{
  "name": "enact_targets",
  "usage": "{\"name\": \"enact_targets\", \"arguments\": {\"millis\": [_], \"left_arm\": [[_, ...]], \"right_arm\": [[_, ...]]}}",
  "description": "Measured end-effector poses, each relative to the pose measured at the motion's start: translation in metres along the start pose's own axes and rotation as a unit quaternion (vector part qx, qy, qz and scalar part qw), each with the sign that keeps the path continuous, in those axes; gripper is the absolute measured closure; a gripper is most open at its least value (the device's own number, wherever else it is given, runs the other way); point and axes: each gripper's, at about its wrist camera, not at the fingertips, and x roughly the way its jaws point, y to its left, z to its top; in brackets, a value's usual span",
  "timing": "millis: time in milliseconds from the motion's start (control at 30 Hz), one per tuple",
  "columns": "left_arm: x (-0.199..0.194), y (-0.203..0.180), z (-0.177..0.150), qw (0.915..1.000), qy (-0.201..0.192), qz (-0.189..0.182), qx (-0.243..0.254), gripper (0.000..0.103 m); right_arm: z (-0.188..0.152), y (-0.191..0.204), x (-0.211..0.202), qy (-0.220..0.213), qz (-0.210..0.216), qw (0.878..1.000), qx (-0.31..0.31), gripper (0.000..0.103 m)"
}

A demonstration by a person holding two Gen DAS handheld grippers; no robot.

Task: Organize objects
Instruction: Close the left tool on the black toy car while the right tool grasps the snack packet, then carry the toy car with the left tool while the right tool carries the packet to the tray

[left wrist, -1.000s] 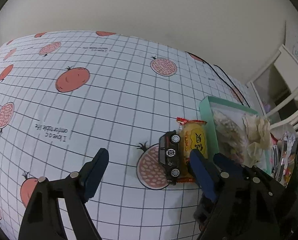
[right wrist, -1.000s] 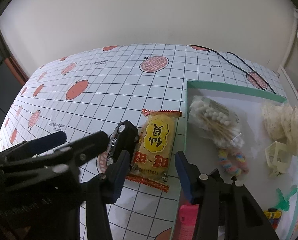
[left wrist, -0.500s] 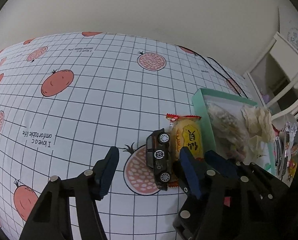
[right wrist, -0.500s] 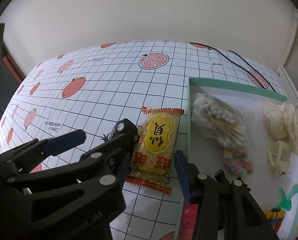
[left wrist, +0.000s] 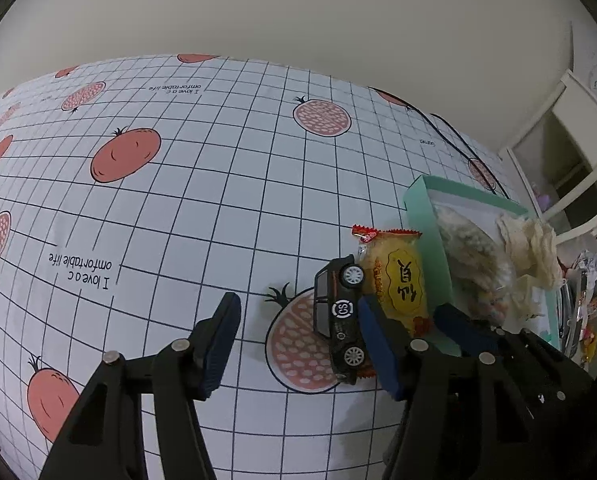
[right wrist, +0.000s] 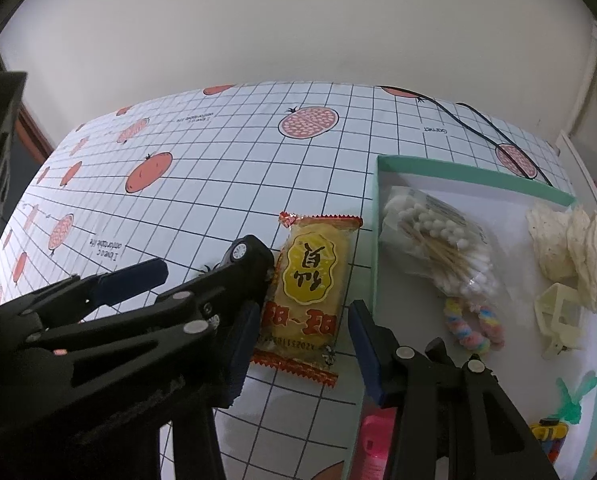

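The left hand-held gripper (left wrist: 298,336) hangs released just above the table (left wrist: 218,200), its blue fingers (left wrist: 220,336) spread wide, the right one against the black toy car (left wrist: 340,316) lying on its side. Beside it, the right hand-held gripper (right wrist: 302,344) is likewise released, straddling the near end of a yellow snack packet (right wrist: 310,292) that lies flat on the grid-and-fruit tablecloth. The car touches the packet's left edge; the packet sits just left of a mint-green tray (right wrist: 474,170). Inside the tray lie a bag of cotton swabs (right wrist: 442,248), a pastel hair tie (right wrist: 472,328) and a cream clip (right wrist: 558,316).
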Motion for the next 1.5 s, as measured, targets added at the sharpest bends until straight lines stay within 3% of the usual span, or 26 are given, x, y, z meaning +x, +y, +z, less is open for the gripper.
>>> {"name": "enact_targets", "arguments": {"millis": [267, 433, 767, 867, 1067, 1500], "left_arm": [[0.003, -0.009, 0.001, 0.9998, -0.004, -0.011, 0.014, 0.058], [-0.001, -0.016, 0.0, 0.9995, -0.013, -0.005, 0.027, 0.082], [0.002, -0.019, 0.001, 0.9992, -0.013, -0.016, 0.035, 0.08], [0.003, -0.015, -0.002, 0.999, -0.012, -0.038, 0.021, 0.079], [0.002, -0.01, -0.002, 0.9989, -0.005, -0.046, 0.009, 0.078], [-0.006, 0.024, 0.003, 0.9993, 0.002, -0.01, -0.035, 0.079]], "right_arm": [[0.0, 0.001, 0.0, 0.001, -0.002, 1.0, -0.002, 0.054], [0.0, 0.002, 0.001, -0.001, -0.008, 1.0, 0.001, 0.053], [0.001, 0.002, 0.001, -0.001, -0.009, 1.0, 0.003, 0.053], [0.001, 0.003, 0.001, 0.0, -0.011, 1.0, 0.0, 0.054], [0.001, 0.002, 0.001, -0.001, -0.014, 1.0, -0.001, 0.054], [0.006, 0.004, 0.005, -0.001, -0.034, 0.999, 0.033, 0.052]]}}
